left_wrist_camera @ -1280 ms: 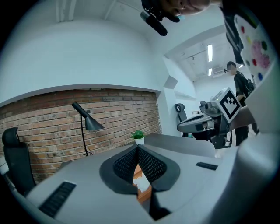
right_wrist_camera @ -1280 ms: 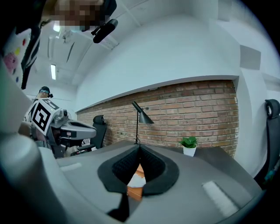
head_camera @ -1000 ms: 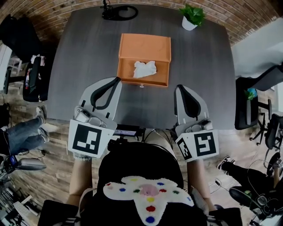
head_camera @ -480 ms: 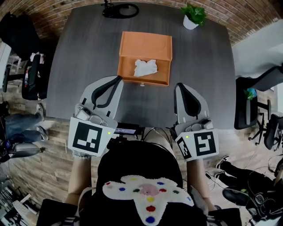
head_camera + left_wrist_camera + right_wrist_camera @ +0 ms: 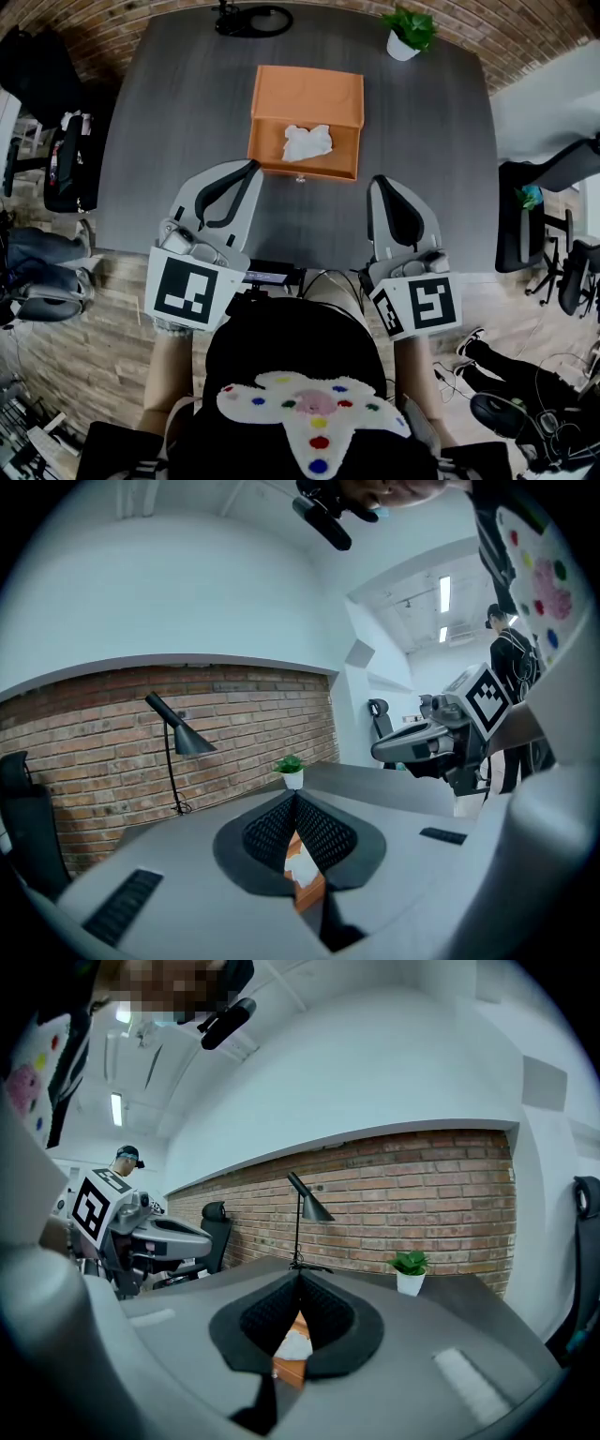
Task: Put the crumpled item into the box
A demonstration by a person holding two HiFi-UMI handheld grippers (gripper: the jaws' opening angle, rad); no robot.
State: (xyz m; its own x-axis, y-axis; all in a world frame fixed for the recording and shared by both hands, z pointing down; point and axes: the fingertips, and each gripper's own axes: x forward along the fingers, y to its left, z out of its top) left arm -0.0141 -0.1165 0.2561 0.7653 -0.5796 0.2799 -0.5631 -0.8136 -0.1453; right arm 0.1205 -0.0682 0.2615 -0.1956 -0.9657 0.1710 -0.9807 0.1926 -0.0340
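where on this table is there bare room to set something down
Bare tabletop lies left of the orange box, right of it before the plant, and between box and the left gripper and right gripper. Crowded: far edge, lamp base and plant; box holds the crumpled item.

No words, numbers or brand names can be read in any view. The only signs are black-and-white square code patterns: the left marker point(image 5: 187, 293) on the cube of the left gripper point(image 5: 251, 166), and the right marker point(image 5: 422, 305) on the cube of the right gripper point(image 5: 377, 180). Neither pattern carries letters or digits.
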